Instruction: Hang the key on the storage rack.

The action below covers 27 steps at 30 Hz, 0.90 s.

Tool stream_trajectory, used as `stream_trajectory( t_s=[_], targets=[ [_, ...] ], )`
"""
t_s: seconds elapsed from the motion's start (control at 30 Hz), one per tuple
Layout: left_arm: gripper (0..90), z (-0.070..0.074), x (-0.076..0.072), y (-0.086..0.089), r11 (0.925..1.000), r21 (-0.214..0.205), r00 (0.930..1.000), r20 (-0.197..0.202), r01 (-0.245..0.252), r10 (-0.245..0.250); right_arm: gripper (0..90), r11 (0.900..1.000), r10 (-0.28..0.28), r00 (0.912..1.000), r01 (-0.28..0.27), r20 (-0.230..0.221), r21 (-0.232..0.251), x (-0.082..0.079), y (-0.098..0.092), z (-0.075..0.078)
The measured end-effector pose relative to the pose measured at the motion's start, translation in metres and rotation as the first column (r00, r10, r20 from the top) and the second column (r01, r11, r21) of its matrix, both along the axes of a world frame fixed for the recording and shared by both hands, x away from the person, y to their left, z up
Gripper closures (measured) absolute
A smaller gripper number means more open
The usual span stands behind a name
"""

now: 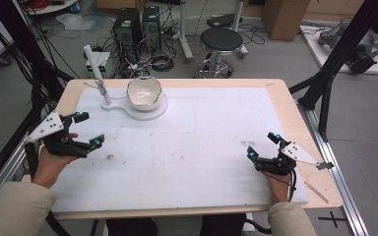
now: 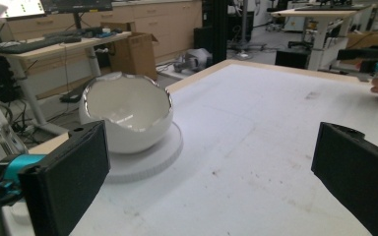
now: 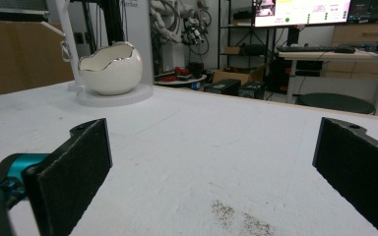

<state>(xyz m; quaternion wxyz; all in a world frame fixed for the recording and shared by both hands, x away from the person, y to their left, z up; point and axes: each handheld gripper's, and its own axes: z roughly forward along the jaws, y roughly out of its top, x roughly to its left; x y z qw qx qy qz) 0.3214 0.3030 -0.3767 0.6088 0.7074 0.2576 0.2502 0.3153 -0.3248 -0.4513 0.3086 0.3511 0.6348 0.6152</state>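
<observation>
While your left gripper (image 1: 90, 129) and right gripper (image 1: 263, 146) sit wide open and empty near the mat's (image 1: 202, 128) side edges, the eggshell bowl (image 1: 144, 92) rests on its white base far-left, with bare mat between.

My right gripper (image 3: 211, 162) hangs low over the white table (image 3: 202, 132), its two black jaws spread wide with nothing between them. Just ahead of them lies a patch of dark specks (image 3: 241, 219). Far off to my left, a white eggshell-shaped bowl (image 3: 110, 69) with a silvery jagged rim sits on a round white base (image 3: 114, 95).
</observation>
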Motion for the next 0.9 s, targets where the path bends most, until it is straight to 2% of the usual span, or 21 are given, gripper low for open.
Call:
stream_trajectory(
  t_s=[0.13,0.23,0.3,0.5,0.6,0.7,0.8,0.9],
  targets=[
    [1.7,-0.021,-0.01,-0.004,0.9992,-0.032,0.9997,-0.001,-0.024,0.024,0.5,1.0,0.001,1.0,-0.001,-0.004,0.004,0.0,0.0,0.0],
    [1.7,-0.033,-0.018,-0.007,0.9973,-0.056,0.9987,0.018,-0.046,0.047,0.4,1.0,0.0,1.0,0.0,-0.001,0.001,0.0,0.0,0.0],
    [1.7,-0.041,-0.023,-0.01,0.9955,-0.084,0.9984,0.034,-0.043,0.046,0.4,1.0,0.001,1.0,-0.001,-0.001,0.001,0.0,0.0,0.0],
    [1.7,-0.063,-0.033,-0.016,0.9944,-0.09,0.9975,0.038,-0.056,0.06,0.5,1.0,0.0,1.0,0.0,0.001,0.0,0.0,0.0,0.0],
    [1.7,-0.073,-0.035,-0.017,0.9936,-0.085,0.9971,0.014,-0.073,0.075,0.5,1.0,0.002,1.0,-0.002,0.0,0.0,0.0,0.0,0.0],
    [1.7,-0.075,-0.037,-0.017,0.9913,-0.092,0.9945,0.038,-0.094,0.098,0.5,1.0,-0.001,1.0,0.001,0.002,-0.001,0.0,0.0,0.0],
    [1.7,-0.076,-0.043,-0.018,0.9892,-0.088,0.988,0.091,-0.117,0.125,0.4,1.0,-0.005,1.0,0.005,0.001,-0.003,0.0,0.0,0.0],
    [1.7,-0.076,-0.044,-0.017,0.9857,-0.103,0.9855,0.091,-0.134,0.143,0.5,1.0,-0.003,1.0,0.003,0.004,-0.009,0.0,0.001,0.0]
  ],
)
